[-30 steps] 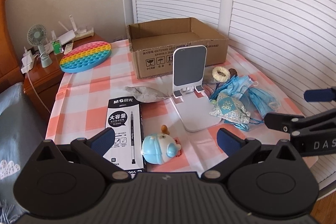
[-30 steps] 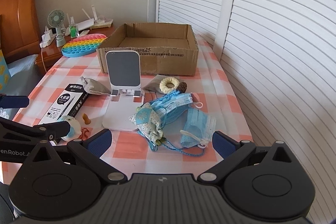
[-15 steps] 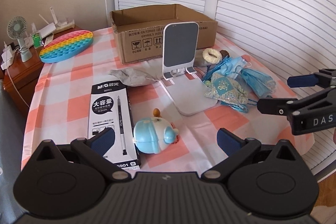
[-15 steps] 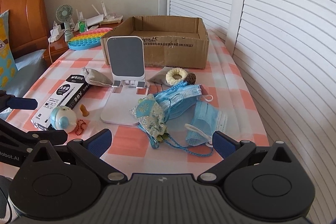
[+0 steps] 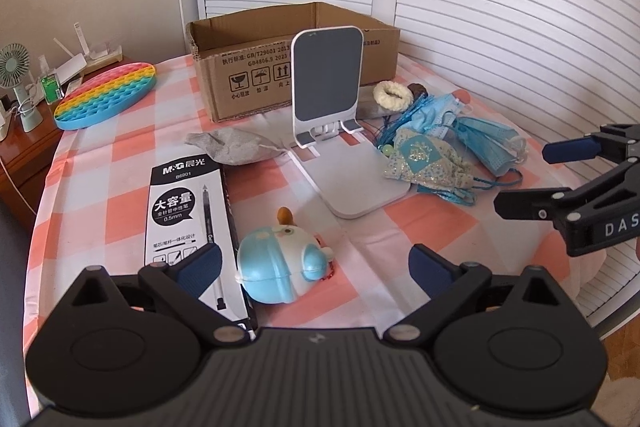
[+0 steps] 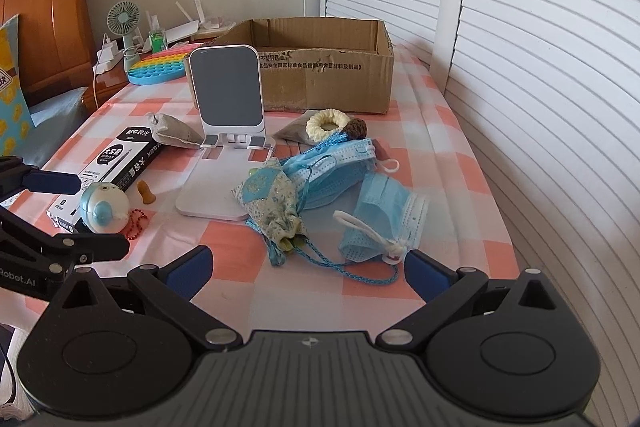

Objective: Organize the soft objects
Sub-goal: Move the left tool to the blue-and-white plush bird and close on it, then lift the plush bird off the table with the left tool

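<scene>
Soft things lie on the checked tablecloth: blue face masks [image 6: 380,223] [image 5: 484,139], a floral drawstring pouch [image 6: 272,203] [image 5: 428,163], a grey sachet [image 5: 232,149] [image 6: 176,135], a cream knitted ring [image 6: 328,123] [image 5: 392,95]. An open cardboard box [image 5: 256,75] [image 6: 320,75] stands behind them. My left gripper [image 5: 316,263] is open and empty, low over the front edge near a blue round toy [image 5: 276,263]. My right gripper [image 6: 306,269] is open and empty, just before the masks.
A white phone stand [image 5: 328,107] [image 6: 226,99] stands mid-table. A black pen box [image 5: 184,211] lies at the left. A rainbow pop toy [image 5: 104,95] lies far left. A nightstand with a small fan [image 6: 122,23] is beyond the table; slatted doors are at the right.
Both grippers have moved lower and closer to the table, so the objects look nearer. Both stay open. Nothing on the table has moved.
</scene>
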